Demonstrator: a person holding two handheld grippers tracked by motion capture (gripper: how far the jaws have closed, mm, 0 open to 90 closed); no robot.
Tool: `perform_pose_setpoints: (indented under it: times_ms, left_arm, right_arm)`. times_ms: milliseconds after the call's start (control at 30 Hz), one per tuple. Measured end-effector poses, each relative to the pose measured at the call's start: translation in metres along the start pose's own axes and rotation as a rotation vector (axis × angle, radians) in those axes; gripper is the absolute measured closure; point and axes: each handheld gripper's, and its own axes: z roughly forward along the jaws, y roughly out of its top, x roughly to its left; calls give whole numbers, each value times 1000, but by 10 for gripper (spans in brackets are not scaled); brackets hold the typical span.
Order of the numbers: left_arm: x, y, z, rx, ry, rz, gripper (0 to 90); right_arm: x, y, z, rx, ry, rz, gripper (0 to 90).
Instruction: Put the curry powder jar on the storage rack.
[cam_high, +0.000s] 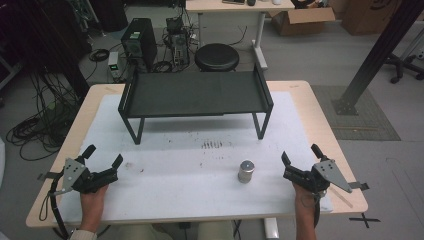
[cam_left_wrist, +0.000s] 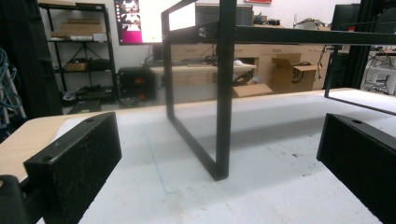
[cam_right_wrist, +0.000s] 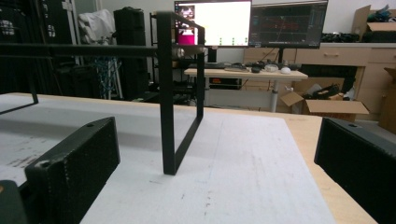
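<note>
i'm at the start: both my left tongs (cam_high: 102, 161) and right tongs (cam_high: 301, 156) rest wide open and empty near the tabletop (cam_high: 165, 165) edge. the metal cylinder (cam_high: 245, 171) stands upright before the black rack (cam_high: 195, 94), nearer my right. next i'd reach right and close around it.

We see a grey floor (cam_high: 320, 55) with a black round stool (cam_high: 216, 56) at twelve o'clock, computer towers (cam_high: 139, 40) at eleven, cardboard boxes (cam_high: 302, 20) at one, lit monitors (cam_right_wrist: 250, 23) beyond.
</note>
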Motion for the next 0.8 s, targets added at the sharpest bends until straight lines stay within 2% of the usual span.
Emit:
perform_pose_setpoints:
  times_ms: [333,800]
  left_arm:
    - [0,0,0,-1,0,-1,3]
    - [0,0,0,1,0,0,2]
  right_arm:
    - [10,23,-6,19,93,2,0]
    - [35,36,-9,49,195,-17,0]
